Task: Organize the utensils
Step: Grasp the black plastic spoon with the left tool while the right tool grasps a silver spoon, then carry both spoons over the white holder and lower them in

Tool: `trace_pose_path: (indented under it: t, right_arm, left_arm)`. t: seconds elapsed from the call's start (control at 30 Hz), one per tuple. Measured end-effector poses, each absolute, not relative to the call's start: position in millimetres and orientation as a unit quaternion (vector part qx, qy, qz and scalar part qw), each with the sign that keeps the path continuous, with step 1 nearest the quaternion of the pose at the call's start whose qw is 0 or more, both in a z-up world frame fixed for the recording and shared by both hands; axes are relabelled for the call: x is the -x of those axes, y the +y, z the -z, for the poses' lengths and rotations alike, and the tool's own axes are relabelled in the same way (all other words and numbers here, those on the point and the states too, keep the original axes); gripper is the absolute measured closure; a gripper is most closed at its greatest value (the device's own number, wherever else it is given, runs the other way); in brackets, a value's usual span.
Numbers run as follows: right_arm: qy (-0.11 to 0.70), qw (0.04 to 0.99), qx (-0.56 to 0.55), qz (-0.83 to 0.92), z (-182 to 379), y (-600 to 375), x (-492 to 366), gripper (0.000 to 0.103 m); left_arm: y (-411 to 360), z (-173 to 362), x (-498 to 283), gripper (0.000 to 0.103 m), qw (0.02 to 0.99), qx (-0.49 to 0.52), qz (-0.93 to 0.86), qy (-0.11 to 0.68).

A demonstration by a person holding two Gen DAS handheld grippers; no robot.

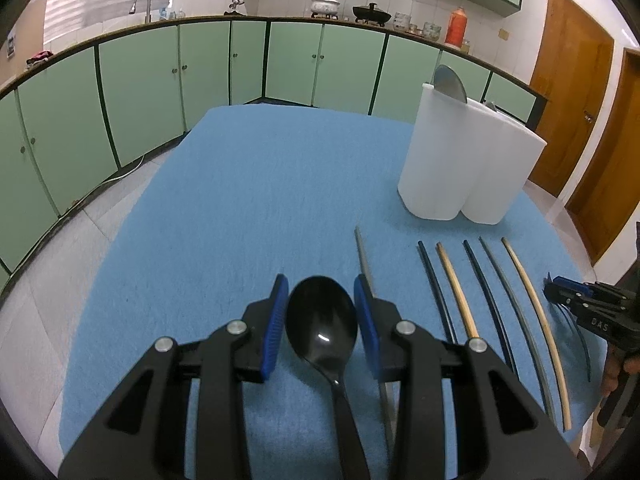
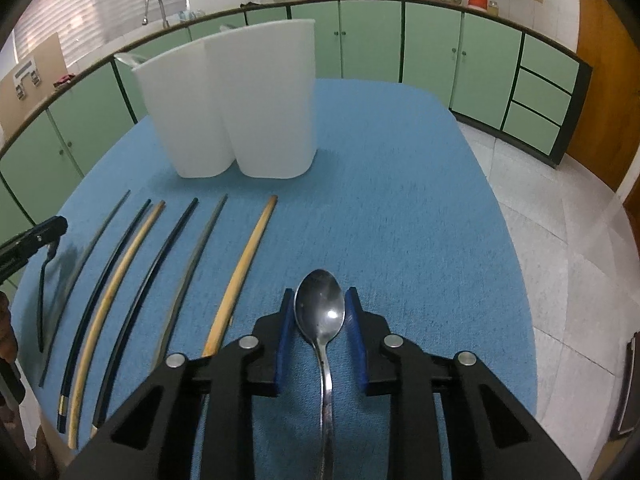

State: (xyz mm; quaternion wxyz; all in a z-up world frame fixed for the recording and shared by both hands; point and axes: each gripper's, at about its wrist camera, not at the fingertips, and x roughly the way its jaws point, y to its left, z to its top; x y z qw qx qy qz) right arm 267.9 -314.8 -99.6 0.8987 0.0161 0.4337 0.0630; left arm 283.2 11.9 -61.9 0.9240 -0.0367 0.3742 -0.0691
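While six chopsticks (image 2: 182, 276) lie side by side on the blue mat (image 2: 400, 200), dark, grey and tan ones mixed, a white two-compartment holder (image 2: 240, 104) stands at the far side of them with a metal spoon bowl (image 1: 450, 82) poking above its rim. The left gripper (image 1: 322, 312) sits at the left end of the row, its blue-padded jaws spread on either side of a glossy black spoon (image 1: 322, 320) that lies bowl-up and pointing away; the grey stick just to its right is partly covered by the right finger. The right gripper (image 2: 320, 316) straddles a steel spoon (image 2: 320, 312) on the mat to the right of the row, jaws apart though close to the bowl. Both spoon handles run under the gripper bodies, their ends out of sight.
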Motion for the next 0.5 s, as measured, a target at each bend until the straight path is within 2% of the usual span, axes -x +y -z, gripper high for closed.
trace_pose_path:
  t: [0.2, 0.33, 0.5]
  right_arm:
    - [0.437, 0.898, -0.010, -0.059, 99.4, -311.7, -272.1, 0.077]
    - [0.436, 0.898, -0.003, -0.052, 97.2, -312.4, -274.0, 0.065]
    - [0.440, 0.896, 0.000, -0.061, 97.7, -312.6, -275.2, 0.063]
  left_arm:
    - [12.7, 57.6, -282.2, 0.070, 0.926, 0.036, 0.070, 0.370]
    - [12.8, 55.3, -282.9, 0.070, 0.927, 0.035, 0.070, 0.368]
    - [14.2, 55.7, -283.9, 0.070, 0.926, 0.036, 0.070, 0.368]
